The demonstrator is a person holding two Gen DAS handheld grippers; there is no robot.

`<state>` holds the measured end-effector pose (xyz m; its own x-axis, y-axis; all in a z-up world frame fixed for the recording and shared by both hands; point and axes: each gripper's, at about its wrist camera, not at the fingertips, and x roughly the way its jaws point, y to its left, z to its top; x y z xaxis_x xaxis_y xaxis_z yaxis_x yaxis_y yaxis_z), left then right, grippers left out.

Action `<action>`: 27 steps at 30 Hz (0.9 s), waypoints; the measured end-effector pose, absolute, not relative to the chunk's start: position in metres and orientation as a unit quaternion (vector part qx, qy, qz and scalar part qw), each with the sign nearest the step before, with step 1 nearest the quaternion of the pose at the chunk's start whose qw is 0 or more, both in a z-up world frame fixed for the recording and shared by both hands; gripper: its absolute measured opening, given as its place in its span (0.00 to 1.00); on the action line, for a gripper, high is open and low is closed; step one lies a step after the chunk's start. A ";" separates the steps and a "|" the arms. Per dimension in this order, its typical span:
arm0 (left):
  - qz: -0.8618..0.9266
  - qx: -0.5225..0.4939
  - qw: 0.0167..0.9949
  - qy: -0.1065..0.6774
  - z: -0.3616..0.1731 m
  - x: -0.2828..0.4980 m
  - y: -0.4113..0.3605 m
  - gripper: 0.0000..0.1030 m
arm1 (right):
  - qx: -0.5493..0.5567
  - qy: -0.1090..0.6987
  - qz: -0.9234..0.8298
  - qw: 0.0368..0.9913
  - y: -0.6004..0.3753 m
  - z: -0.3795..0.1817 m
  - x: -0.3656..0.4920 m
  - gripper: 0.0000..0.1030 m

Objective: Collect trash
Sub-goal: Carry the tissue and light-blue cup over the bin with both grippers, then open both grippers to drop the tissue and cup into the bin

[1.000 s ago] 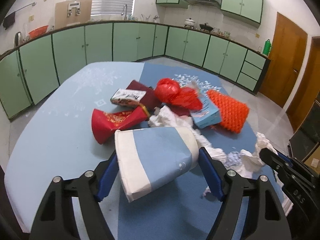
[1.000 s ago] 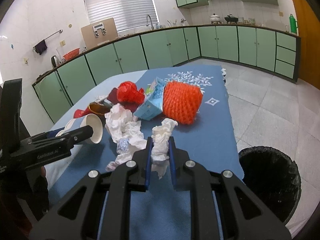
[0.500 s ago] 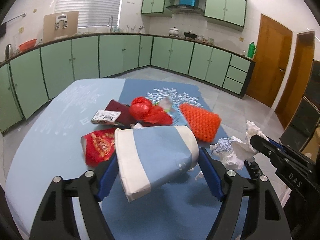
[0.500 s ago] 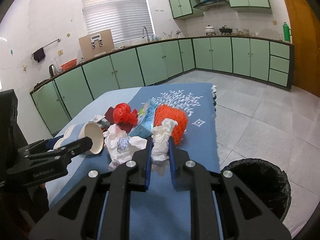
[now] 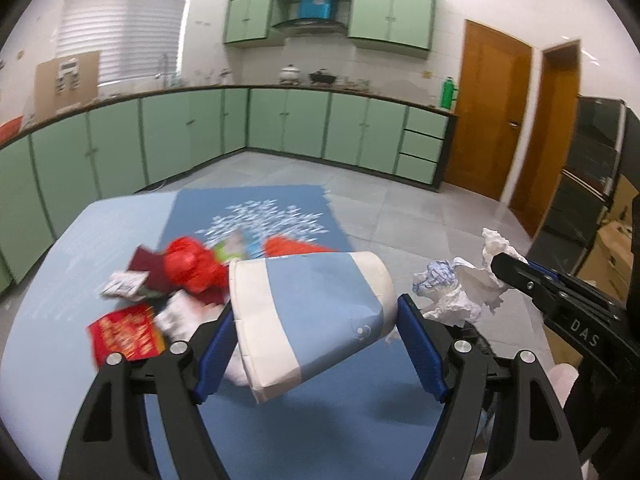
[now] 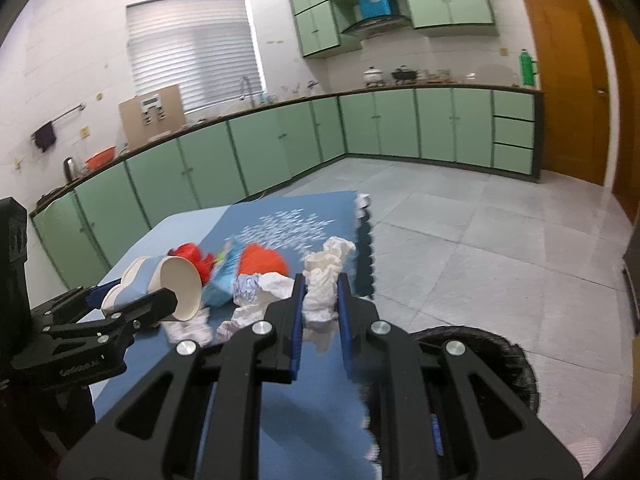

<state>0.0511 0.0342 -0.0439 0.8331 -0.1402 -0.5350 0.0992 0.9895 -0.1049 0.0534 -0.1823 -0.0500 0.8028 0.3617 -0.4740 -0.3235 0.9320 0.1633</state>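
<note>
Left wrist: left gripper (image 5: pixel 316 322) still clamps the paper cup (image 5: pixel 310 318) between wide-set jaws, now lifted; trash pile (image 5: pixel 180 276) sits lower and farther than before.

Right wrist: right gripper (image 6: pixel 320 300), nearly closed, still pinches crumpled tissue (image 6: pixel 326 284), raised above the table (image 6: pixel 280 420); bin (image 6: pixel 500 356) below right.

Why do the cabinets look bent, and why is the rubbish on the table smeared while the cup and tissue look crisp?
Both wrist views use fisheye lenses, so straight cabinets bow and the corners go black. In the left view, the paper cup is sharp but the red wrapper is motion-blurred. In the right view, the tissue is sharp while the mat edge smears.
</note>
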 end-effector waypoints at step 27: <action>-0.219 0.008 0.927 0.305 -0.071 0.116 -0.123 0.73 | 0.070 0.272 0.014 0.960 -0.331 -0.085 0.064 0.14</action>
